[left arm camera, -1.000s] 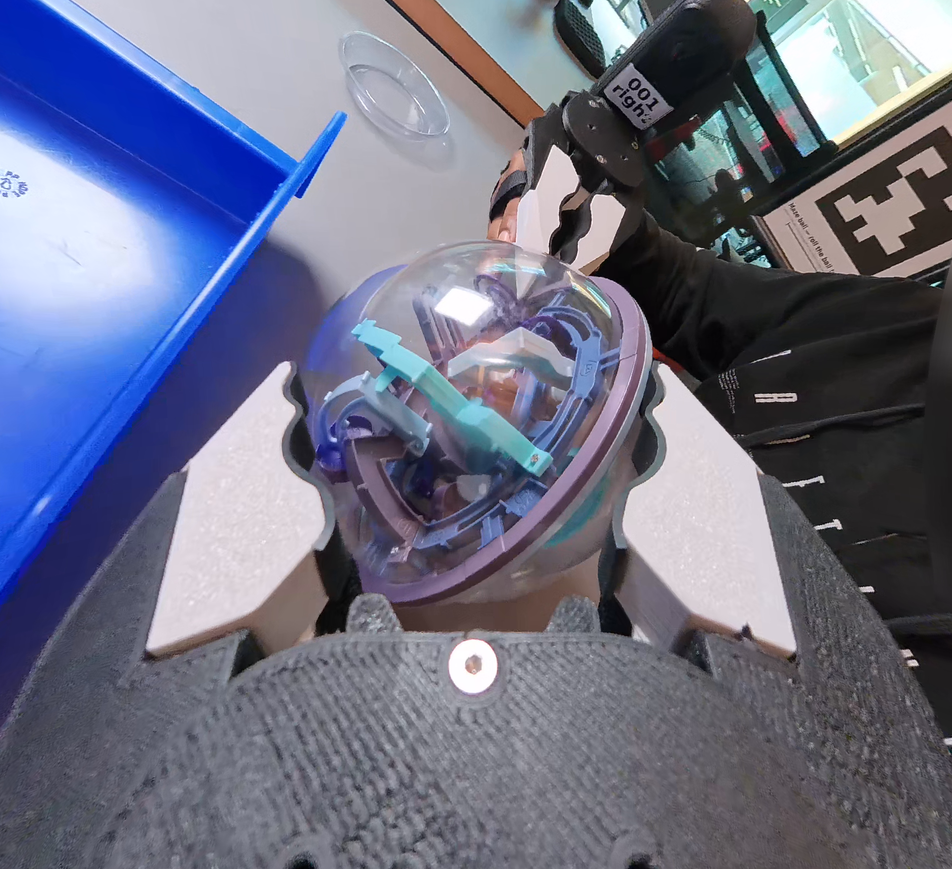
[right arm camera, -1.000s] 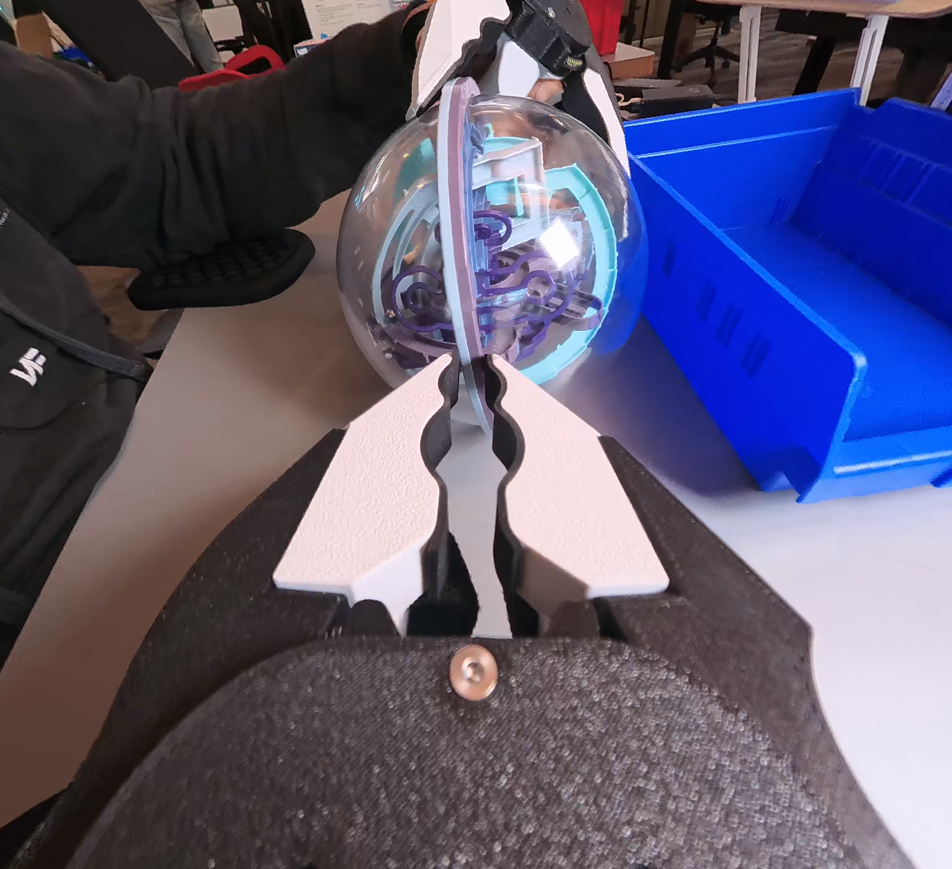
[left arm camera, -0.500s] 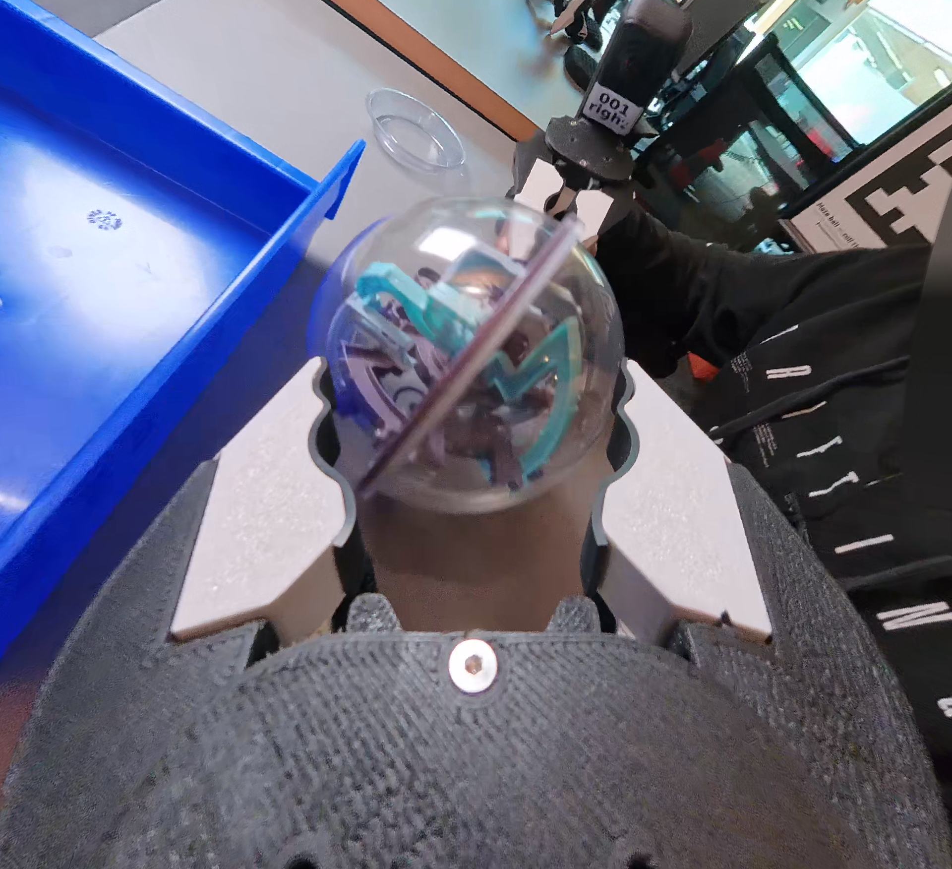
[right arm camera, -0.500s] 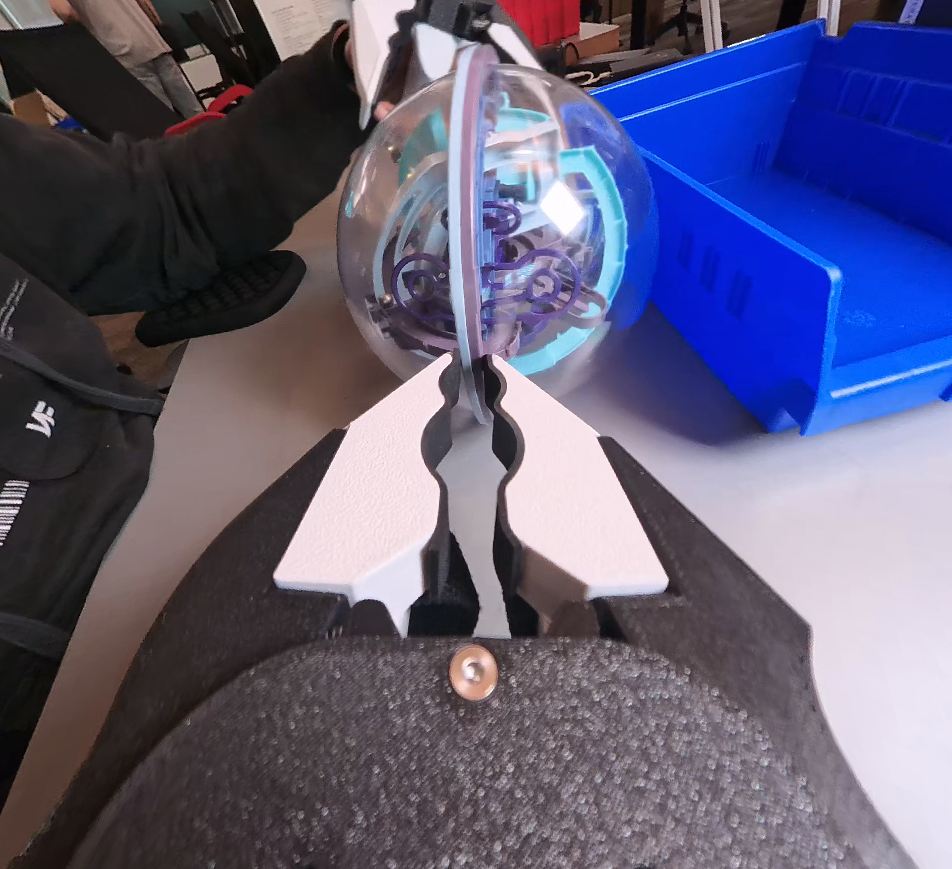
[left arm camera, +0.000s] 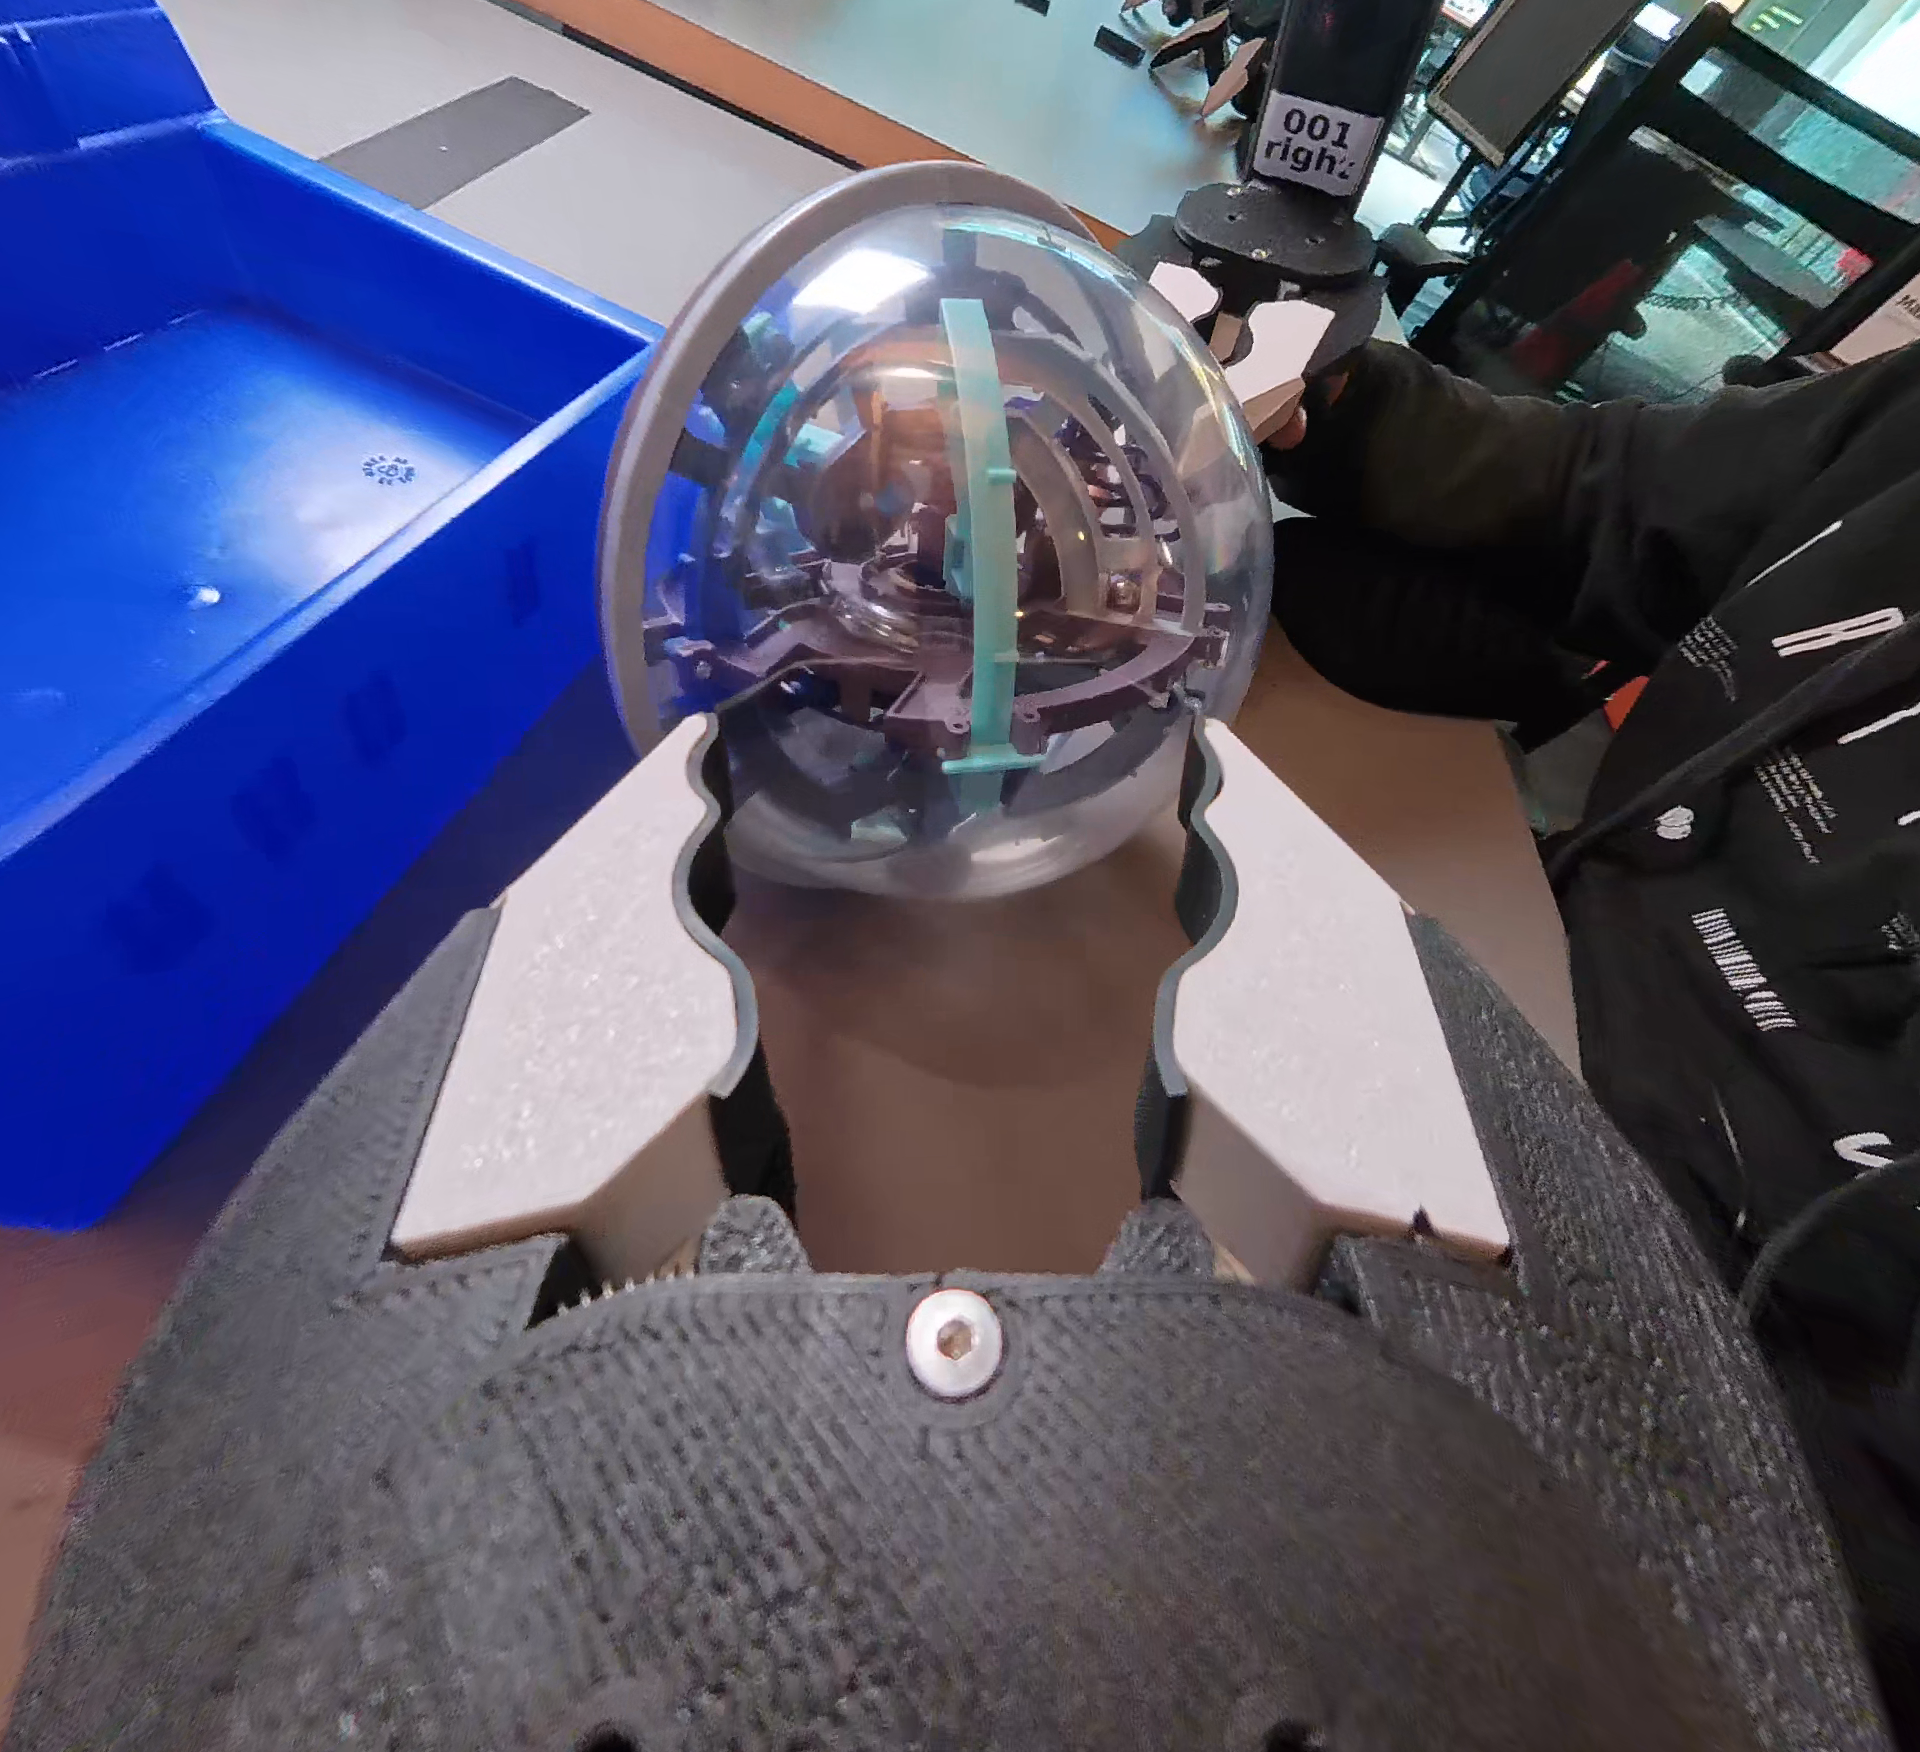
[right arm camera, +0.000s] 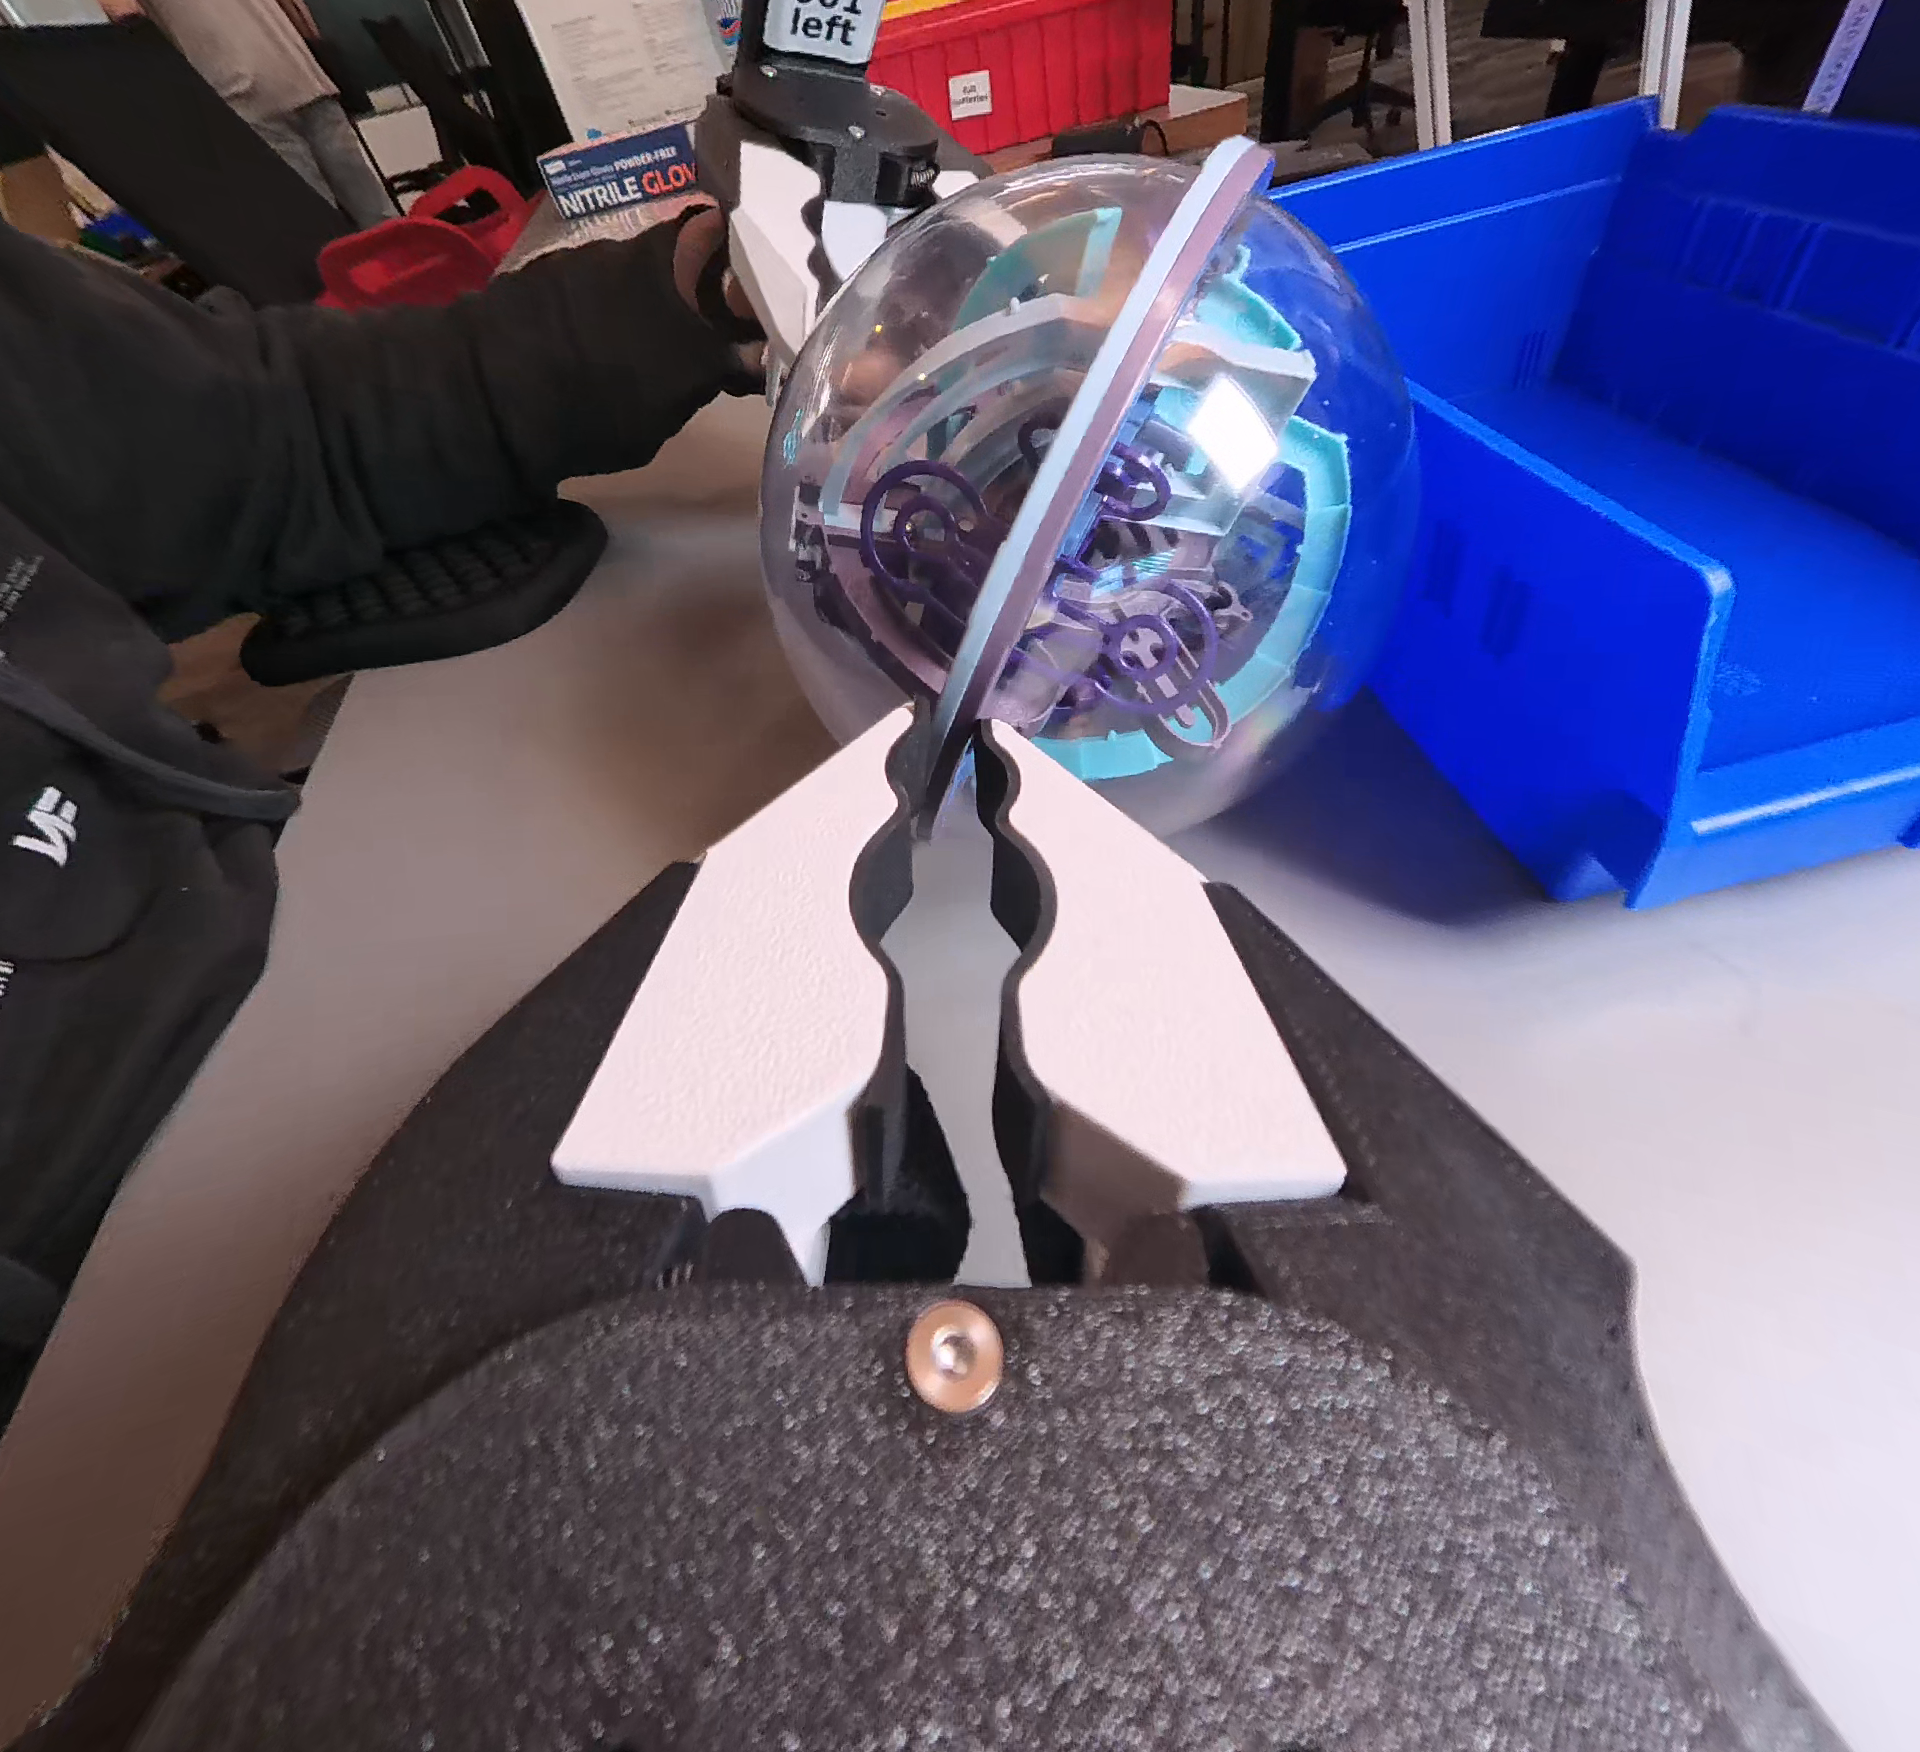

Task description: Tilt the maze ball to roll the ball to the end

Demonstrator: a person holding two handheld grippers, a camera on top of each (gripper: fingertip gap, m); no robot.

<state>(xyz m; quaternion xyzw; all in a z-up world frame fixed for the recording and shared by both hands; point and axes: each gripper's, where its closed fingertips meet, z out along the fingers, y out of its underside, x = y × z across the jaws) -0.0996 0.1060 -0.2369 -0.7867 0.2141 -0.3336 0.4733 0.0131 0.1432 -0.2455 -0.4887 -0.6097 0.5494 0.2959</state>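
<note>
1. The maze ball [left arm camera: 935,539] is a clear sphere with teal, purple and grey tracks inside and a grey-purple ring around its middle. It is held above the pale desk [right arm camera: 1558,1131], just beside the blue bin [right arm camera: 1662,559].
2. The left hand-held gripper [left arm camera: 951,736] has its 2 white fingers [left arm camera: 613,975] spread wide, and their tips press against the lower sides of the sphere, clamping it between them.
3. In the left wrist view the ring runs up the sphere's left side and over its top, and a teal strip stands nearly upright in front.
4. The right hand-held gripper [right arm camera: 951,757] has its fingers [right arm camera: 769,954] drawn close together, pinching the lower edge of the ring between the tips.
5. In the right wrist view the ring leans to the right, from the pinched edge at the bottom up toward the bin.
6. Whether the sphere touches the desk underneath cannot be told. The small ball inside cannot be made out.
7. Black sleeves [right arm camera: 364,424] of the person reach to both tools.
8. Behind, a red bin [right arm camera: 1039,50] stands on another surface.
</note>
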